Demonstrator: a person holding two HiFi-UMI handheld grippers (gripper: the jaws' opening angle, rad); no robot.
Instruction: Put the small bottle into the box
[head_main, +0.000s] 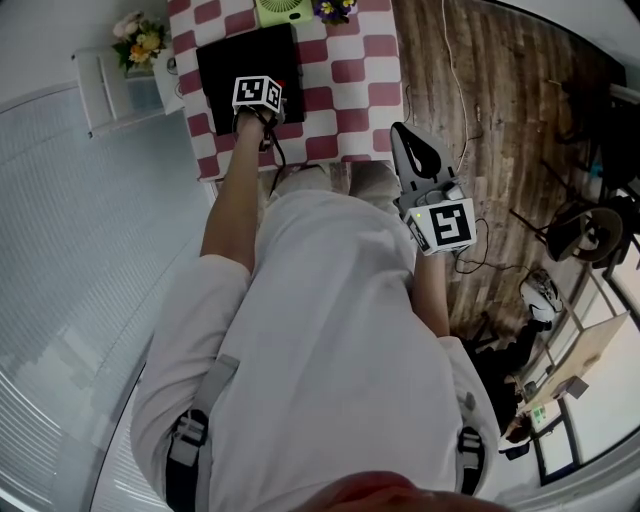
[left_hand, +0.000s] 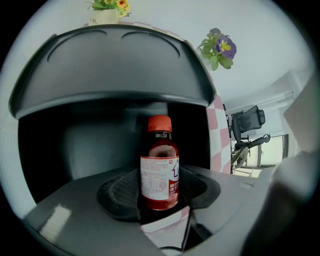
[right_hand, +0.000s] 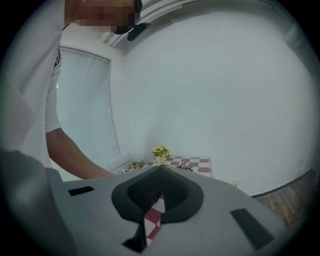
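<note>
The bottle (left_hand: 159, 167) stands upright, pinched in our left gripper (left_hand: 159, 196) at the mouth of the open box (left_hand: 90, 145), seemingly not yet set down inside, so we have lowering and release to do, while our right gripper (right_hand: 159, 195) hangs pressed together, idle.

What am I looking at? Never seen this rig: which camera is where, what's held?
No robot: a person holds a two-jaw gripper in each hand. The head view looks down from their head; each gripper view looks along its own jaws. On the red-and-white checked tablecloth sits an open black box. The left gripper grips a small dark-red bottle with red cap and white label, upright in front of it. The right gripper is shut, empty, held back from the table.
</note>
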